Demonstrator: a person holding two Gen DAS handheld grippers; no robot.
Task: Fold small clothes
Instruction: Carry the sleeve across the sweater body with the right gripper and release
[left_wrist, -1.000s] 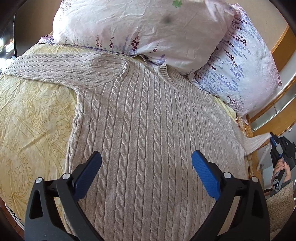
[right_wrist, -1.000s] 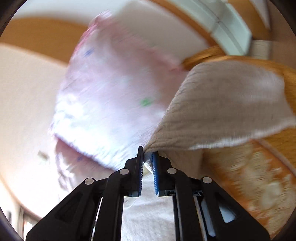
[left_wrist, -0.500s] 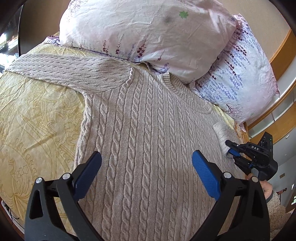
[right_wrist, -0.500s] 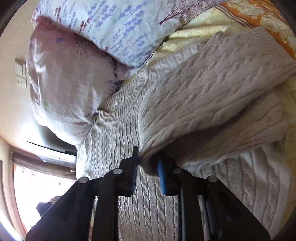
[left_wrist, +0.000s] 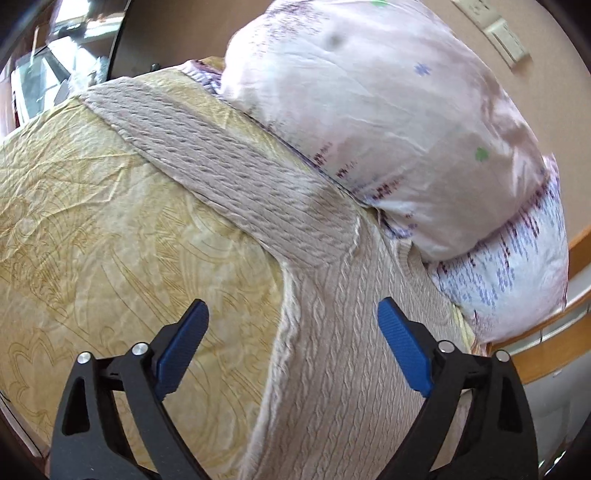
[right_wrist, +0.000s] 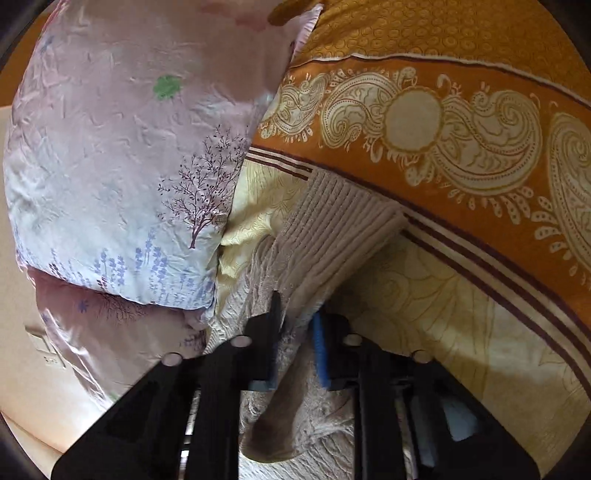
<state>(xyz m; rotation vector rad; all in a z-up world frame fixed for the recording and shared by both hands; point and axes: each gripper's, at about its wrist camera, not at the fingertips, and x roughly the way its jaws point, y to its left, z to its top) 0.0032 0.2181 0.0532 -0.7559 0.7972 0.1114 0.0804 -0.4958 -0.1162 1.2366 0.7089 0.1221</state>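
Note:
A beige cable-knit sweater (left_wrist: 332, 354) lies flat on the yellow bedspread (left_wrist: 110, 240), its one sleeve (left_wrist: 207, 155) stretched out toward the far left corner. My left gripper (left_wrist: 293, 317) hovers over the sweater's side edge below the armpit; its jaws stand wide and are closing, with nothing pinched between them. In the right wrist view my right gripper (right_wrist: 295, 321) is shut on the other sleeve just behind its ribbed cuff (right_wrist: 332, 236), which fans out past the blue pads (right_wrist: 318, 347) over the bedspread.
Two pale floral pillows (left_wrist: 388, 129) (right_wrist: 122, 158) are stacked at the head of the bed, right against the sweater's collar. An orange paisley border of the bedspread (right_wrist: 461, 122) runs along the bed edge. A wooden frame (left_wrist: 546, 354) stands at the right.
The left gripper slid left from over the sweater's chest to its side edge and rolled. The right gripper swung the sleeve cuff down, off the sweater's body and onto the bedspread by the pillow.

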